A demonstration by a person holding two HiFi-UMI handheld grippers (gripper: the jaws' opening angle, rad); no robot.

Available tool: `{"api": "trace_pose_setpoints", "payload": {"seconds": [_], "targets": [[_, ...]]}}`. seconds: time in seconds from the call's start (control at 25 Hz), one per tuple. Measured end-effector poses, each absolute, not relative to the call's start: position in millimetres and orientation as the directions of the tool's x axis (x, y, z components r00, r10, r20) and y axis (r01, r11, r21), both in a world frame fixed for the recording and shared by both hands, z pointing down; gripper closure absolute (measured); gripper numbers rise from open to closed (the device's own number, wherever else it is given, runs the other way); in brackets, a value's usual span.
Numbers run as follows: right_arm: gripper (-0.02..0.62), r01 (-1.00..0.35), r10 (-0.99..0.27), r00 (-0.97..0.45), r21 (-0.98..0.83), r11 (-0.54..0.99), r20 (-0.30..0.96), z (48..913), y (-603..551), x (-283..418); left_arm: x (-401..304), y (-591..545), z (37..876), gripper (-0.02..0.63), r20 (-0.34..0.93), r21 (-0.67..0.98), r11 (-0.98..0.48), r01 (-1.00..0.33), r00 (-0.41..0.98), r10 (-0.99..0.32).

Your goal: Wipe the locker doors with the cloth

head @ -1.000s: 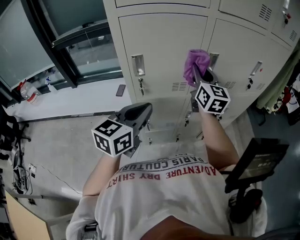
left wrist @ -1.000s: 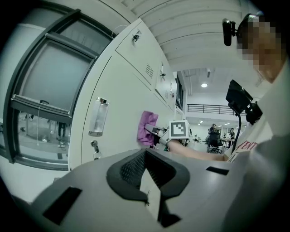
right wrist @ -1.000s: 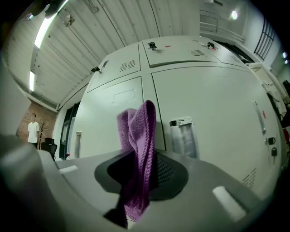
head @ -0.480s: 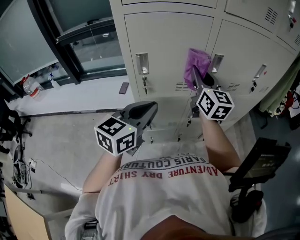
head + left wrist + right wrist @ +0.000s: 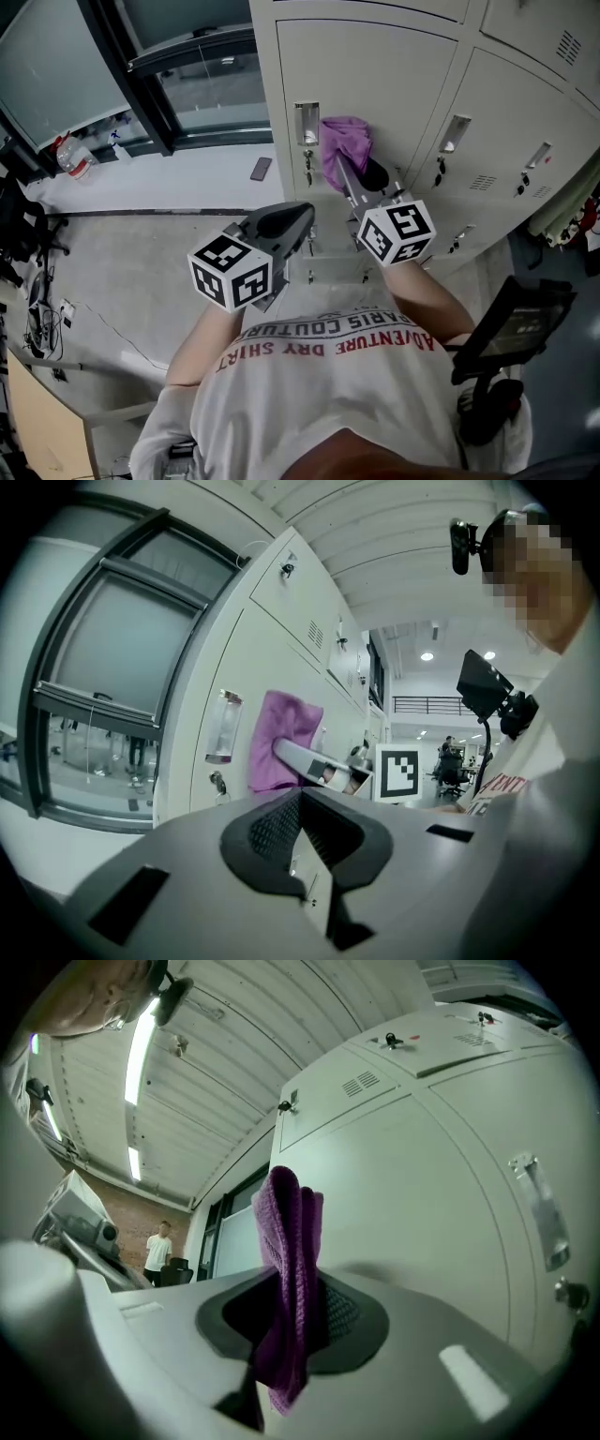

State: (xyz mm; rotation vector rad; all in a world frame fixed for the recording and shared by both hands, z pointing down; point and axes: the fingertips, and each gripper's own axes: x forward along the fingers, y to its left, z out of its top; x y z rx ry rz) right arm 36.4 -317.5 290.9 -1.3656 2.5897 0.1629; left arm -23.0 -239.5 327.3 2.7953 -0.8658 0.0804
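The purple cloth point(image 5: 345, 145) is pressed against a cream locker door point(image 5: 375, 66), just right of its handle point(image 5: 305, 122). My right gripper point(image 5: 352, 176) is shut on the cloth; in the right gripper view the cloth point(image 5: 291, 1269) hangs folded between the jaws of the right gripper point(image 5: 295, 1321), close to the door point(image 5: 422, 1204). My left gripper point(image 5: 283, 223) is held lower, away from the lockers, shut with nothing in it. The left gripper view looks over the left gripper point(image 5: 298, 841) at the cloth point(image 5: 281, 738) on the door point(image 5: 248, 658).
A key point(image 5: 307, 171) hangs under the handle. More locker doors point(image 5: 525, 103) run to the right, with hanging clothes point(image 5: 567, 211) beyond. A window sill with a phone point(image 5: 261, 169) and a bottle point(image 5: 70, 155) lies left. A black stand point(image 5: 511, 323) is at my right.
My right gripper has carried the cloth leftward across the door, from beside the neighbouring door's handle to beside this door's handle. The left gripper has barely moved.
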Motion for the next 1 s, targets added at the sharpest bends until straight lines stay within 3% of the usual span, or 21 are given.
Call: {"api": "trace_pose_setpoints", "payload": {"seconds": [0.28,1.0], "targets": [[0.523,-0.834,-0.817,-0.55,0.064,0.548,-0.173,341,-346,7,-40,-249,331,0.604,0.112,0.191,-0.778,-0.598,0.801,-0.588],[0.523,-0.878,-0.869,-0.479,0.07,0.474,-0.127,353,-375,10,-44,-254,333,0.604,0.116,0.196,-0.768,-0.609,0.792,-0.599]]}}
